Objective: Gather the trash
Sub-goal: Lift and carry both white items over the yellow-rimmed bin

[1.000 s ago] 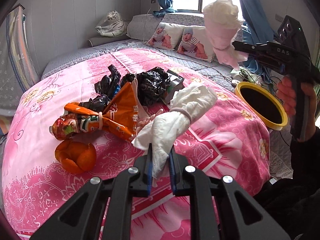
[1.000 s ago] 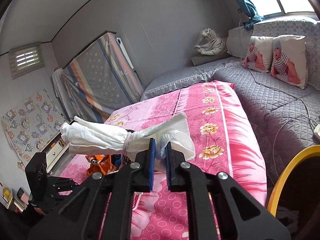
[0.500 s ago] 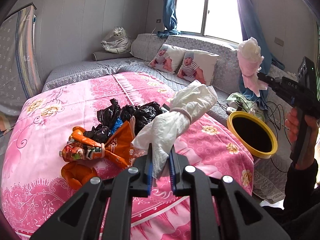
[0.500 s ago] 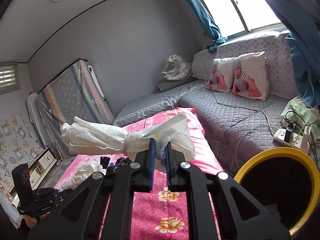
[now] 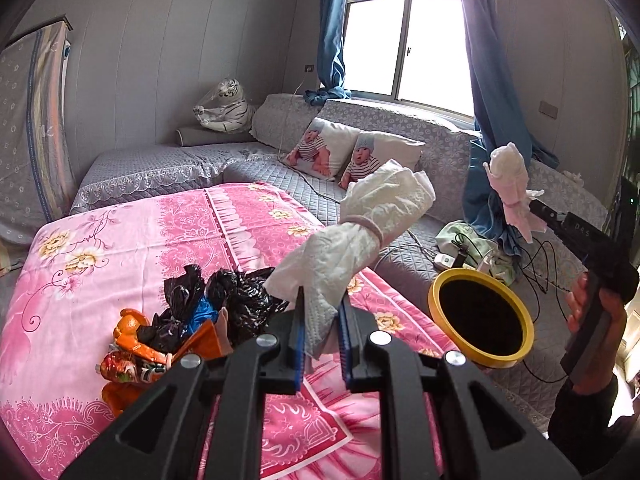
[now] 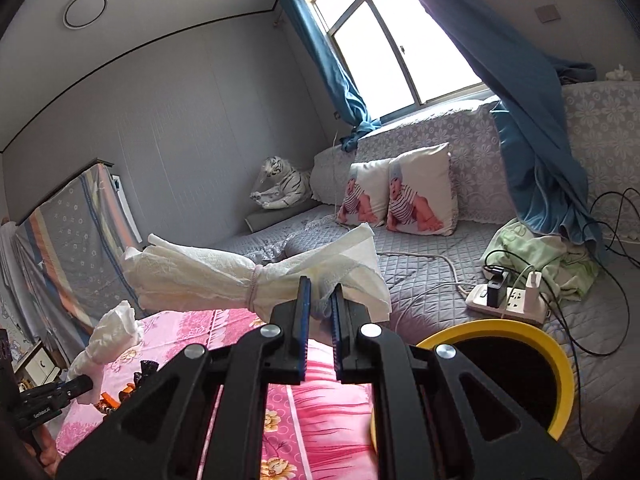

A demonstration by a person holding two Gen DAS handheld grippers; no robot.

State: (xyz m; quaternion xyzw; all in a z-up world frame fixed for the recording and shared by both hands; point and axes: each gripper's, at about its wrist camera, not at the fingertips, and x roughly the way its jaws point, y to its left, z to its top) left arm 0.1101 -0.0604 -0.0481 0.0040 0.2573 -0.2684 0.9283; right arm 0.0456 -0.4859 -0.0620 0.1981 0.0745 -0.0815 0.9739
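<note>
The right gripper [image 6: 319, 312] clamps a tied tissue bundle [image 6: 224, 276] (banded at its middle) above the pink bedspread [image 6: 316, 424]. Just right — a yellow-rimmed bin [image 6: 560, 356].

A: We see crinkled white tissue paper [image 5: 360, 236], soft and matt, bound by a thin elastic band [image 5: 366, 226].

B: We also see the black bags [image 5: 236, 296] as thin, glossy, wrinkled plastic, and the orange wrapper [image 5: 132, 364] as shiny foil-like film.

A: The pink bedspread [image 5: 120, 248] looks like smooth printed cloth; the grey cover [image 6: 420, 276] is quilted fabric.

B: We read the bin's yellow rim [image 5: 436, 288] as smooth plastic, and the gripper arms [image 5: 320, 392] as matt black plastic with metal screws.
</note>
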